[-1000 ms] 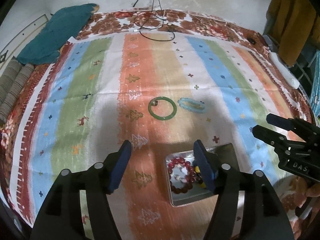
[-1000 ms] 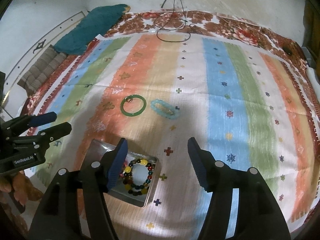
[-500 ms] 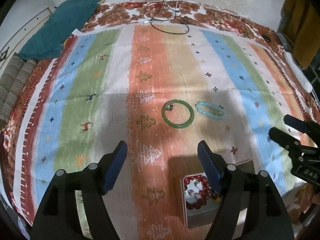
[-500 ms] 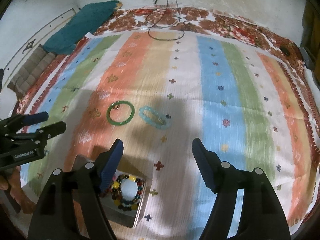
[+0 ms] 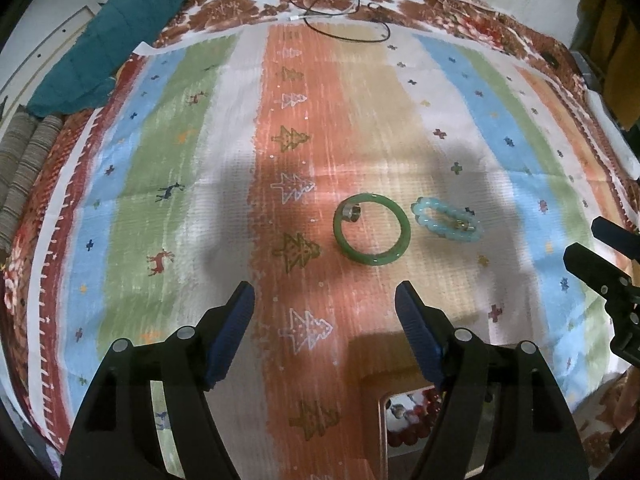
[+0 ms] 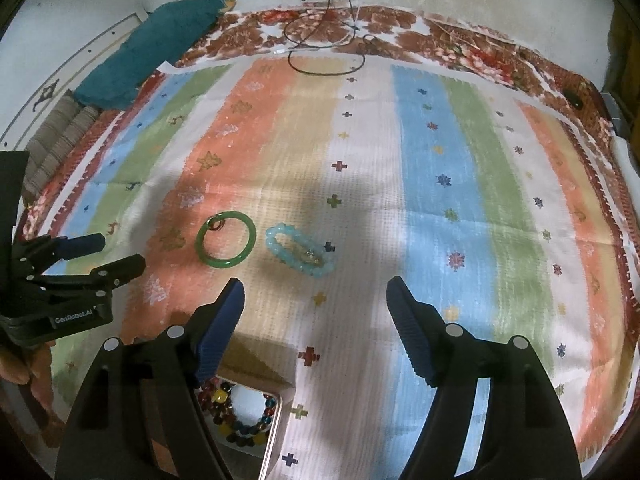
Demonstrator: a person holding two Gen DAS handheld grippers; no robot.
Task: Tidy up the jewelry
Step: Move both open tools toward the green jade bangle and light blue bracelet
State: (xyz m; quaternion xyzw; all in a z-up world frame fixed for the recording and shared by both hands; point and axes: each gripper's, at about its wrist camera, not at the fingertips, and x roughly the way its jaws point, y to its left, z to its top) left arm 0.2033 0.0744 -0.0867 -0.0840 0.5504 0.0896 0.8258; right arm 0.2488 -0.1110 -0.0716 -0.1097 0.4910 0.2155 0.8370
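Observation:
A green bangle [image 5: 372, 230] and a light blue bead bracelet [image 5: 446, 220] lie side by side on the striped cloth; they also show in the right wrist view as the bangle [image 6: 225, 245] and the bracelet [image 6: 299, 250]. A metal tray [image 6: 274, 432] near the front edge holds several bead bracelets [image 6: 240, 412]; its corner shows in the left wrist view [image 5: 382, 432]. My left gripper [image 5: 325, 320] is open and empty, short of the bangle. My right gripper [image 6: 314, 316] is open and empty, short of the blue bracelet.
The striped cloth [image 5: 192, 184] covers a floral bedspread. A teal cloth [image 5: 116, 36] and a grey striped roll [image 5: 24, 164] lie at the far left. A black cable [image 5: 340, 12] loops at the far edge. The wall is behind.
Both grippers have pulled back from the tray and moved forward over the cloth toward the bangle and blue bracelet. The tray has slid toward the bottom of both views. Jaws stay open.

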